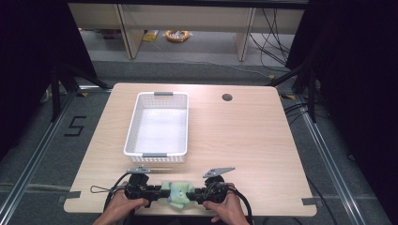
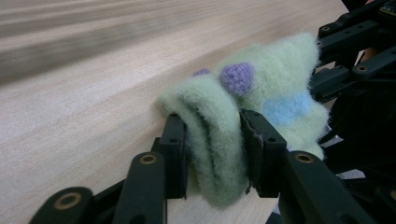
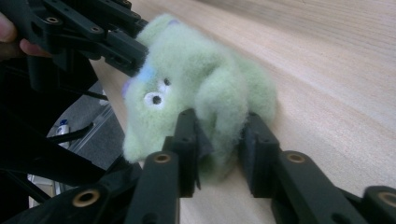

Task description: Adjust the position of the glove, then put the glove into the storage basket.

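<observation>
Plush toy (image 1: pixel 177 193), pale green and fuzzy with a blue patch and purple spots, sits between your two hand-held grippers at the near edge of the counter (image 1: pixel 244 140), and each one has hold of an end of it. In the left gripper view, a folded fuzzy limb of the toy (image 2: pixel 219 140) is squeezed between the two black jaws of your left hand-held gripper (image 2: pixel 214 149); the jaws stand only partly closed because the thick pile fills the gap, and the pads press into it on both sides. The rest of the toy's body swells out beyond the jaw tips, with the purple spot and blue band just past them, and your other hand-held gripper's black linkage is right behind it.

In the right gripper view, your right hand-held gripper (image 3: pixel 219 149) pinches another fuzzy limb of the toy (image 3: pixel 222 121) in the same way, jaws partly closed with pads sunk into the fleece. The toy's face, with its white eyes, lies just beyond and to the left of those jaw tips.

From the high view, your left hand-held gripper (image 1: pixel 157 192) and right hand-held gripper (image 1: pixel 197 193) point towards each other, with the toy bridging them. Beyond the jaws, further across the counter, stands a white basket (image 1: pixel 133 126), apart from the toy and closer to your left hand-held gripper.
</observation>
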